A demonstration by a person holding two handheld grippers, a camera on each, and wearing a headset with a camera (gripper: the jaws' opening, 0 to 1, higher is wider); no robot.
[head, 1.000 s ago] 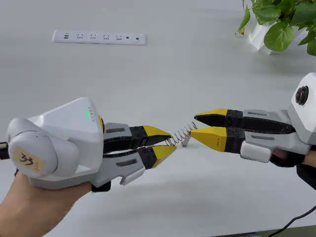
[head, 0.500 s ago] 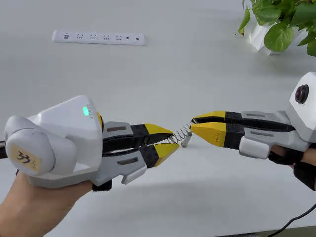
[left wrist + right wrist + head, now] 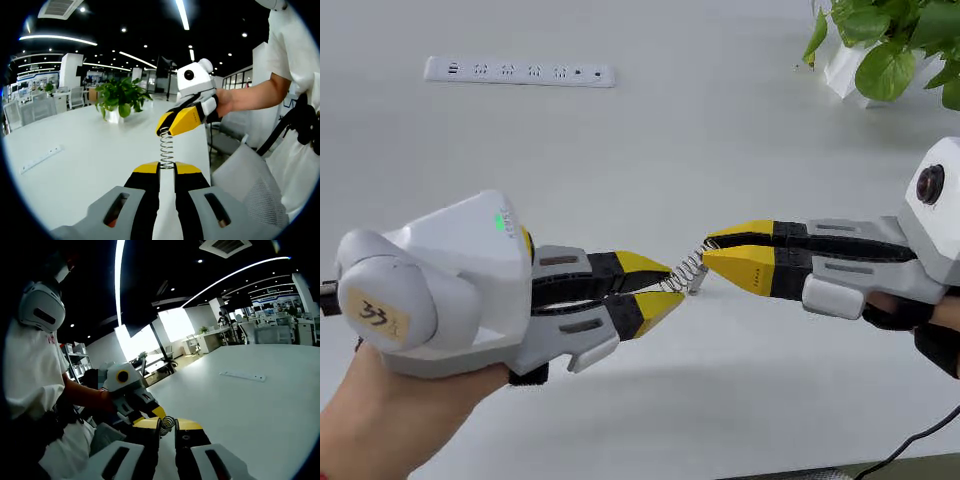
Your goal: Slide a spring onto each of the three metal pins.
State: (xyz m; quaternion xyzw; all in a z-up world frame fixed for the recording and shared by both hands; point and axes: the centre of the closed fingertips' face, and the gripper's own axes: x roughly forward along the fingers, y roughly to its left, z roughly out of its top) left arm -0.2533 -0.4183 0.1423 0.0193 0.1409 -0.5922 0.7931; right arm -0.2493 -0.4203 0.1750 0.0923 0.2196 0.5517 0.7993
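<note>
A small steel coil spring hangs in the air between my two grippers. My left gripper is shut on the spring's left end; in the left gripper view the spring rises straight from between its yellow tips. From the right, my right gripper is shut on the spring's other end, and the coil shows between its tips. Just under that end sits a short grey metal stub. I cannot tell whether a pin runs inside the coil.
A white power strip lies at the far left of the pale table. A potted green plant stands at the far right corner. A black cable trails at the near right edge.
My right gripper's jaws, apart one second ago, have shut on the spring's right end and shifted slightly left. The left gripper has kept its hold.
</note>
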